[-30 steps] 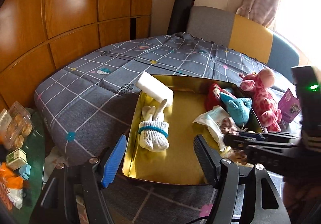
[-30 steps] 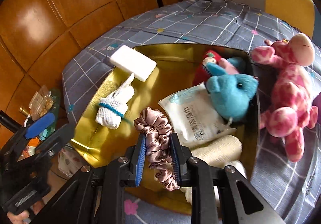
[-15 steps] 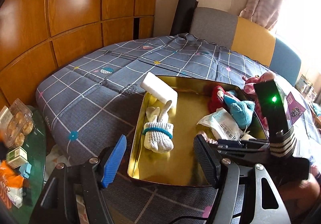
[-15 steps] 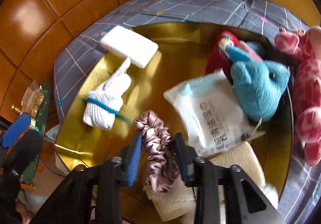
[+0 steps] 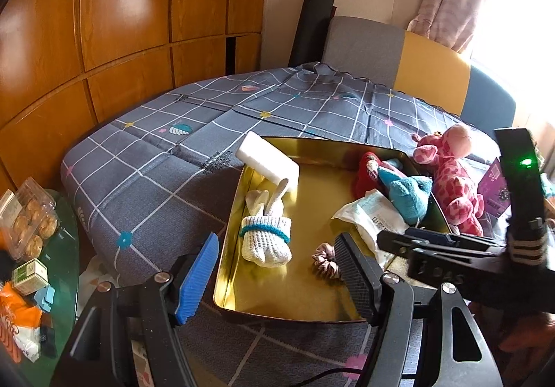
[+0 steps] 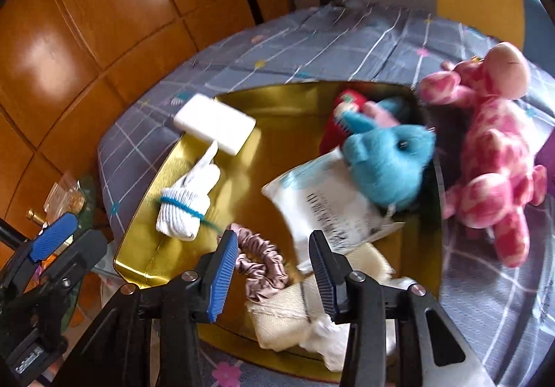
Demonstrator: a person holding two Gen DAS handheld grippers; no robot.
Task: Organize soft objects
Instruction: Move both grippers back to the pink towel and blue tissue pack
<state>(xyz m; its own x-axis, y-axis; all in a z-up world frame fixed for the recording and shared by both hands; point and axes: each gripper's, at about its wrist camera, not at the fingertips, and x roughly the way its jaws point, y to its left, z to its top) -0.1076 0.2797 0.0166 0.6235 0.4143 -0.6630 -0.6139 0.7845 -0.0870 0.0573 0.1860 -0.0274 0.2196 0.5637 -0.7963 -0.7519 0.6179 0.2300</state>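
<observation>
Left view: left gripper (image 5: pixel 274 277) fingers apart, empty; scrunchie (image 5: pixel 324 260) in tray (image 5: pixel 229 241), half hidden by right finger | Right view, blurred: right gripper (image 6: pixel 272 277) opening, scrunchie (image 6: pixel 263 263) loose between fingers; giraffe (image 6: pixel 492 158) at 2 o'clock outside tray (image 6: pixel 138 230).

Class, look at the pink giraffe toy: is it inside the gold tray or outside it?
Outside. The pink giraffe toy lies on the checked cover beside the gold tray, past its right wall.

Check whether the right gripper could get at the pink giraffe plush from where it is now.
Probably yes. The pink giraffe plush lies on the quilt outside the gold tray, uncovered. The right gripper, its jaws opening over the scrunchie, holds nothing.
</observation>
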